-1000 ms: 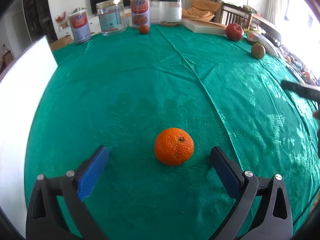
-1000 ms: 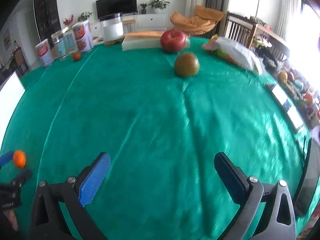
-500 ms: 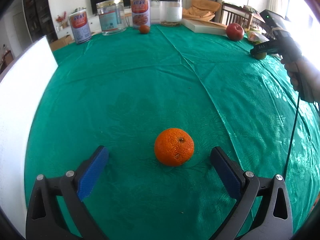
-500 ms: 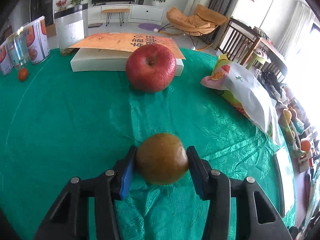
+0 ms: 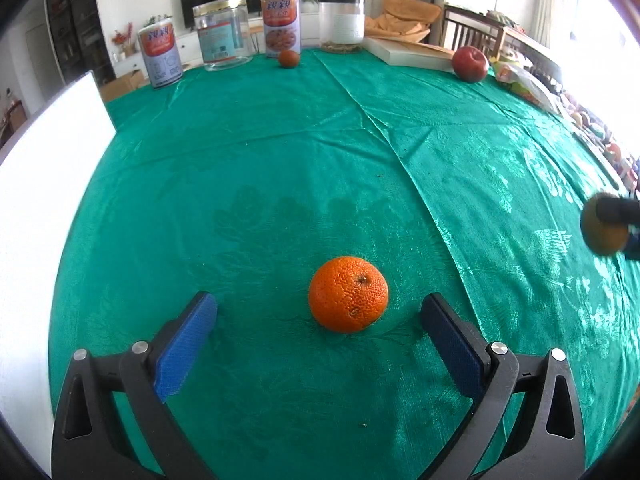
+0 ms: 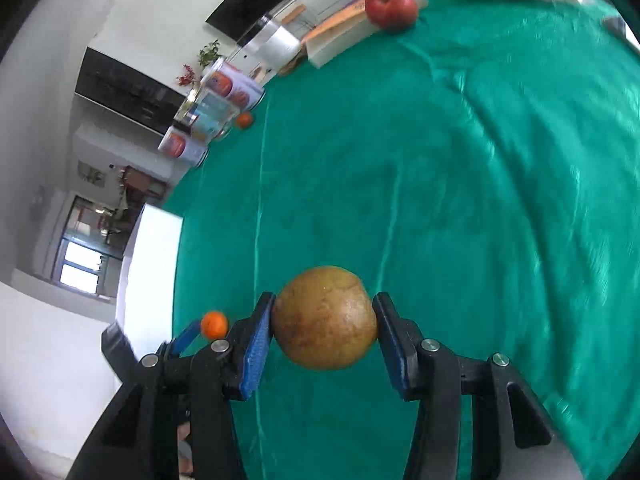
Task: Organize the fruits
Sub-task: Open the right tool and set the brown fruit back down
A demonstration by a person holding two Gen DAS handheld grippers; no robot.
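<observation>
A large orange (image 5: 348, 294) rests on the green tablecloth (image 5: 280, 168), between the wide-apart blue pads of my left gripper (image 5: 319, 309), which is open and touches nothing. My right gripper (image 6: 324, 307) is shut on a round brown-green fruit (image 6: 324, 320), with a pad pressed to each side, and holds it above the cloth. That same fruit (image 5: 604, 226) shows at the right edge of the left wrist view. The right wrist view is rolled sideways and also shows the orange (image 6: 214, 324). A red apple (image 5: 470, 63) and a small orange (image 5: 288, 58) sit at the far edge.
Two printed cans (image 5: 160, 58), a clear jar (image 5: 222, 34) and a black-lidded jar (image 5: 341, 24) line the far edge. A flat white box (image 5: 412, 54) lies beside the apple, with a snack bag (image 5: 528, 86) further right. A white board (image 5: 44, 200) borders the left side.
My right gripper closed on the brown-green fruit near the apple, lifted it and carried it back towards the near side while rolling. The left gripper and orange stayed put.
</observation>
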